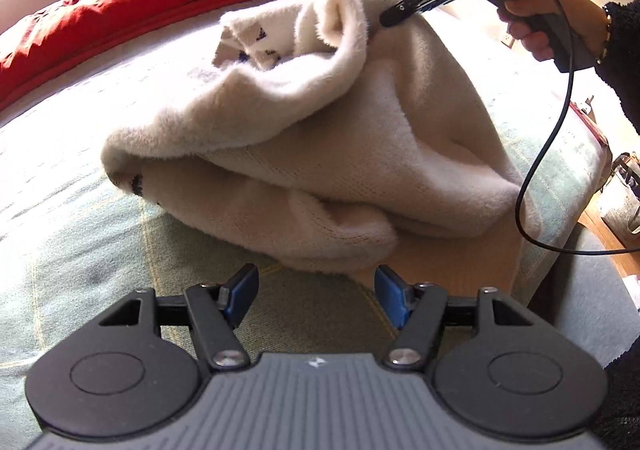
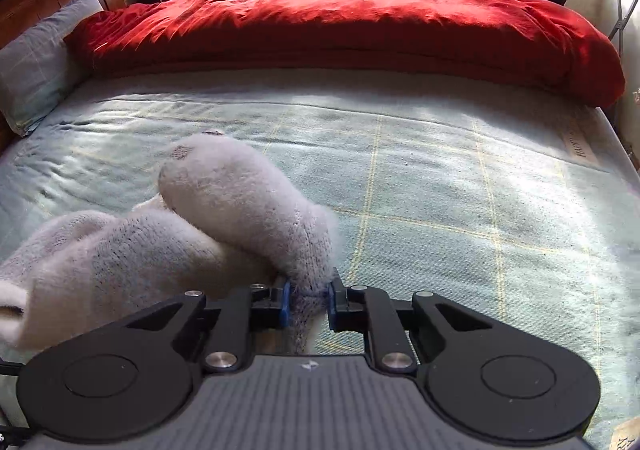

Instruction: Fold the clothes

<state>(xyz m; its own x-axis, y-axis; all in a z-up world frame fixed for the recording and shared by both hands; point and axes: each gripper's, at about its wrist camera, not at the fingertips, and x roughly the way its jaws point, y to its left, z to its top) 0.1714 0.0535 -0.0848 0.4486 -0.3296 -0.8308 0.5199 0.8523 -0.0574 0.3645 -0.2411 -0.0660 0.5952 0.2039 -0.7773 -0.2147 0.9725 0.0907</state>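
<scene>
- The cream fleece garment (image 1: 320, 154) is lying in a loose heap on the bed (image 1: 80, 210), near its front edge — bunched in rolls and overlapping layers, not flat and not squared off.
- One edge of it is being lifted at about 1 o'clock in the left wrist view, where the fabric is curling up into a raised flap with a dark pattern showing on its inner face.
- As a judgement: the folding is sitting somewhere in the middle. Layers are already lying over one another, yet the bundle is lumpy and no neat rectangle is showing, so smoothing and at least one more fold seem to be left.
- The right tongs (image 2: 308, 304) are clenched on a thick fold of the garment, the fleece pinched between the blue pads and bulging away toward 10 o'clock in the right wrist view.
- The right hand (image 1: 548, 26) is gripping the handle, reaching in from 2 o'clock of the left wrist view, tongs angled down into the cloth.
- The left tongs (image 1: 316, 290) are spread wide and holding nothing — hovering low just short of the garment's near hem.
- A red duvet (image 2: 344, 30) is lying along the far side of the bed at 12 o'clock.
</scene>
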